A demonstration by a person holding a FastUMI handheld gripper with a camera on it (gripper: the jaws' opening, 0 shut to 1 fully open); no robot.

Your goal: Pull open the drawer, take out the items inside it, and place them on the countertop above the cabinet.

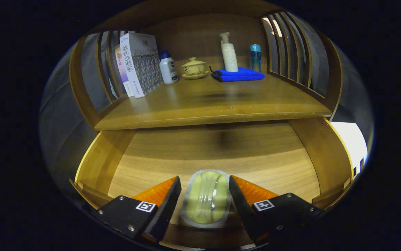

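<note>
Straddling pale-green sealed packet [207,201] on floor of open drawer [217,153], fingers [205,198] apart, flanking it. Close evenly on both edges, lift straight, clear desk [214,101] lip above.

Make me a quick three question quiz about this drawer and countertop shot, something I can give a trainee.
1. True or false: the drawer is pulled open.
2. What lies between the fingers of the gripper? A) the pale green sealed packet B) a spoon C) a sponge
3. Fill in: the pump bottle stands on the folded blue ____ on the countertop.

Key: 1 true. 2 A, with the fingers apart on either side of it. 3 cloth.
</note>
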